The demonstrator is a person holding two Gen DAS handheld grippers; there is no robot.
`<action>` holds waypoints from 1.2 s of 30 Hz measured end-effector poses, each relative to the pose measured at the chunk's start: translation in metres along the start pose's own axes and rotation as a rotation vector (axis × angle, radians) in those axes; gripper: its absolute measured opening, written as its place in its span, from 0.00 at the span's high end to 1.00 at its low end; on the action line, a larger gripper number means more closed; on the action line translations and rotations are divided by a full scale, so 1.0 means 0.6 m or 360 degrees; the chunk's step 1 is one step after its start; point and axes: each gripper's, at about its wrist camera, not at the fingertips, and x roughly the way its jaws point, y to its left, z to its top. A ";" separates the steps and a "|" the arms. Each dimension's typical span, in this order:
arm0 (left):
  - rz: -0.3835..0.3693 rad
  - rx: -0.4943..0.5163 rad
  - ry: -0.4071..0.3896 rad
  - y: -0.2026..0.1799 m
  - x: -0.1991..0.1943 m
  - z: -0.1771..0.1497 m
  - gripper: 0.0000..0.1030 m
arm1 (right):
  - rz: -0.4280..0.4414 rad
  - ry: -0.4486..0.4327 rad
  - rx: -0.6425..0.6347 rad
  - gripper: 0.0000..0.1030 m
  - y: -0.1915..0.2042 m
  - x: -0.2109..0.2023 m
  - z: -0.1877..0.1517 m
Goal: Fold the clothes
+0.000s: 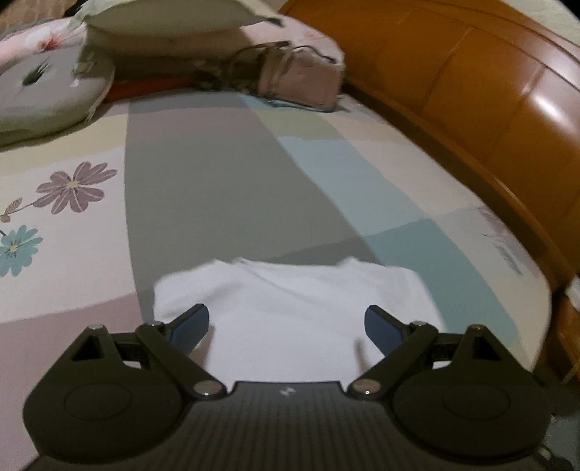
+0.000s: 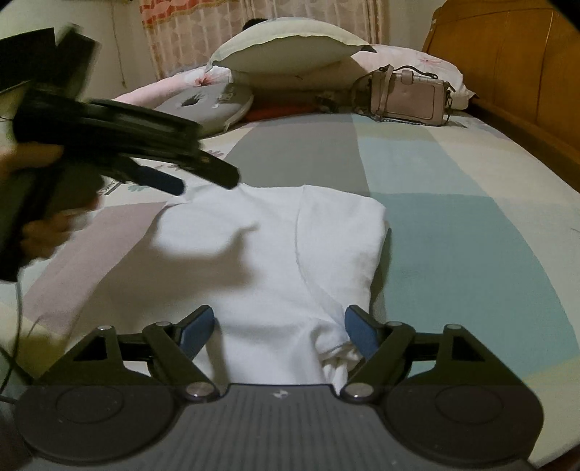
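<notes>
A white garment (image 1: 290, 311) lies folded on the patchwork bedspread (image 1: 203, 174). In the left wrist view my left gripper (image 1: 287, 319) hovers over its near part, open, with nothing pinched between the blue pads (image 1: 192, 326). In the right wrist view the same garment (image 2: 261, 253) stretches away from my right gripper (image 2: 278, 322). That gripper stands open over the near end, and a bunched fold lies beside its right pad (image 2: 357, 331). The left gripper (image 2: 203, 181) shows blurred at upper left in a hand (image 2: 40, 232), above the garment's far left corner.
A pink handbag (image 2: 406, 96) sits at the far end of the bed, next to stacked pillows (image 2: 290, 47) and a grey round cushion (image 2: 206, 105). The wooden headboard (image 1: 489, 94) runs along the right side. A curtain (image 2: 253, 14) hangs behind the bed.
</notes>
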 end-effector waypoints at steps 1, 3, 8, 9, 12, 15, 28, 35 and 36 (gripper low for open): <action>0.0015 -0.0031 0.0006 0.010 0.013 0.005 0.10 | 0.0008 -0.0003 0.0007 0.19 -0.002 0.000 0.000; 0.0043 -0.0089 -0.0005 0.024 0.024 0.016 0.11 | 0.0024 -0.0004 0.0026 0.18 -0.005 0.000 0.000; 0.0096 -0.0115 -0.0007 0.021 -0.008 0.031 0.10 | 0.0027 -0.0003 0.0017 0.13 -0.001 0.003 0.000; 0.0087 -0.0100 0.0009 0.015 -0.020 0.026 0.10 | 0.0025 -0.0003 0.0009 0.12 0.001 0.004 0.000; 0.0032 -0.0055 0.0054 -0.004 -0.052 -0.005 0.08 | 0.0013 -0.0003 -0.0017 0.06 0.010 0.008 -0.001; -0.0058 -0.0059 0.0079 -0.020 -0.064 -0.043 0.05 | -0.0013 0.0009 -0.0057 0.03 0.020 0.011 -0.001; -0.0118 -0.0090 0.0063 -0.056 -0.101 -0.095 0.02 | -0.0052 0.0045 0.0236 0.00 -0.023 -0.069 -0.022; -0.0052 -0.0028 0.0135 -0.073 -0.081 -0.120 0.02 | -0.0029 -0.0015 0.0439 0.00 -0.068 -0.107 -0.026; -0.0038 -0.0023 0.0131 -0.075 -0.085 -0.118 0.02 | -0.0019 -0.0024 0.0458 0.00 -0.072 -0.111 -0.027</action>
